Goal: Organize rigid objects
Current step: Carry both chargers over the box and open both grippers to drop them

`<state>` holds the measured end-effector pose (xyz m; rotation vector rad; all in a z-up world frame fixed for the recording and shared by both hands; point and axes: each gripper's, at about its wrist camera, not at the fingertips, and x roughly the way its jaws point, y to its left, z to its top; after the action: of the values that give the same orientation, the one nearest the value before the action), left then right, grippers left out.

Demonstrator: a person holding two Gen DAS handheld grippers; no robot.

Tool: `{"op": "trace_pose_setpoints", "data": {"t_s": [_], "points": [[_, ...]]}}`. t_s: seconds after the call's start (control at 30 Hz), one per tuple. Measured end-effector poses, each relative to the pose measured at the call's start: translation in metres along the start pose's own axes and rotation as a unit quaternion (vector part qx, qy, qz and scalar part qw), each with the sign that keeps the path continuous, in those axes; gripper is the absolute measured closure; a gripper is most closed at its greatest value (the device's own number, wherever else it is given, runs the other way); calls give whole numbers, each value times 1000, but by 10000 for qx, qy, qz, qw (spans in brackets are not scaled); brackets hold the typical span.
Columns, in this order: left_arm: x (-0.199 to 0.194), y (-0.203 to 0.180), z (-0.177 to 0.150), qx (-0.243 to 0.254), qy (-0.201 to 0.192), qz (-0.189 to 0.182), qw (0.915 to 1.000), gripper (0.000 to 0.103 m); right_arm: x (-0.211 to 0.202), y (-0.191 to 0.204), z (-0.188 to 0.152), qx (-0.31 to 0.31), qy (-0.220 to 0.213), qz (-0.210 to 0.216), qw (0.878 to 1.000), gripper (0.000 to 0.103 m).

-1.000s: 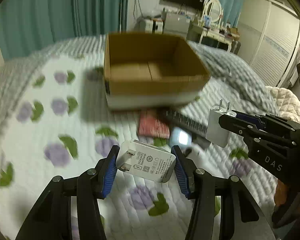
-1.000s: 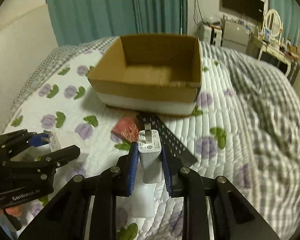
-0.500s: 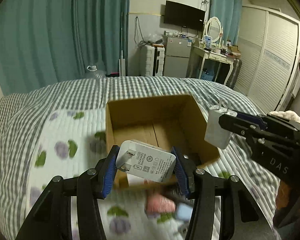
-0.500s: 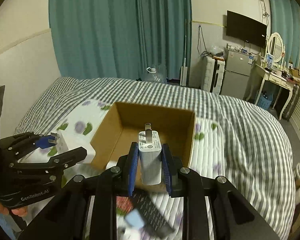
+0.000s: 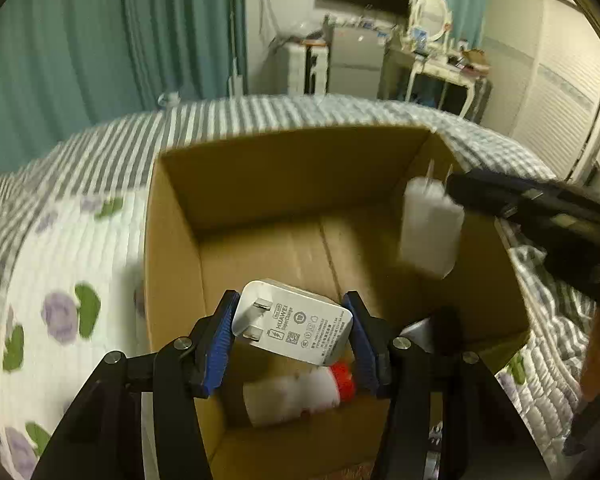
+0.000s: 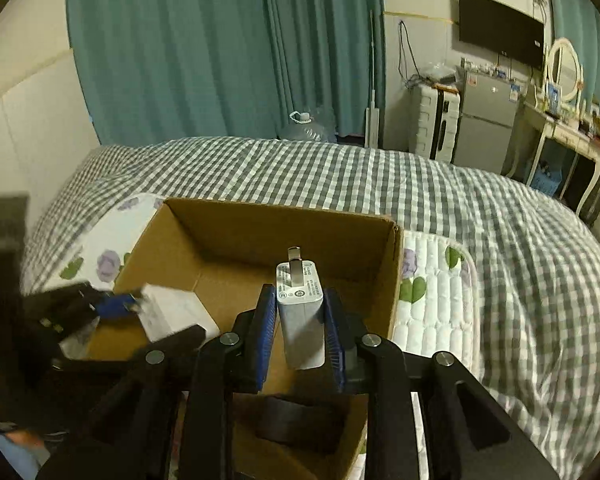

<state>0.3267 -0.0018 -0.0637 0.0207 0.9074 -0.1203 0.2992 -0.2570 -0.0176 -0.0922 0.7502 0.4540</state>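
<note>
1. Step in hand: depositing two chargers in the cardboard box (image 5: 172,264) on the bed (image 6: 500,240); both hung above its open interior.
2. Left gripper (image 5: 292,334): jaws had just been opening, the flat white charger (image 5: 292,330) between them; the left pad stood just clear, the right pad seemed to touch.
3. Right gripper (image 6: 300,328): jaws likewise just opening around the upright grey-white charger (image 6: 301,320) (pads appeared barely clear).
4. Next move, in my judgement: part fully, let both fall beside the white bottle (image 5: 296,396), then withdraw.
</note>
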Motion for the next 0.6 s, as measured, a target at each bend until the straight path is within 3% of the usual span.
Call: {"op": "trace_pose_setpoints", "data": {"t_s": [0.03,0.07,0.27,0.33,0.47,0.6], "points": [[-4,1,-2,-48,0,-16,10000,39,-3,1,-1,-13,-7,-117,9999,62],[-12,1,-4,-92,-44,-54,9999,34,-10,2,-1,-55,-46,-197,9998,59],[-79,-1,-16,27,-465,150,9988,27,-63,16,-8,-92,-88,-384,9992,54],[-109,-2,-24,36,-703,248,9972,22,-85,24,-13,-210,-117,-469,9986,42],[-160,-6,-48,155,-1083,512,9927,21,-138,45,-35,-503,-227,-650,9964,32],[-196,-7,-77,137,-1438,684,9872,18,-165,60,-65,-557,-171,-653,9962,16]]}}
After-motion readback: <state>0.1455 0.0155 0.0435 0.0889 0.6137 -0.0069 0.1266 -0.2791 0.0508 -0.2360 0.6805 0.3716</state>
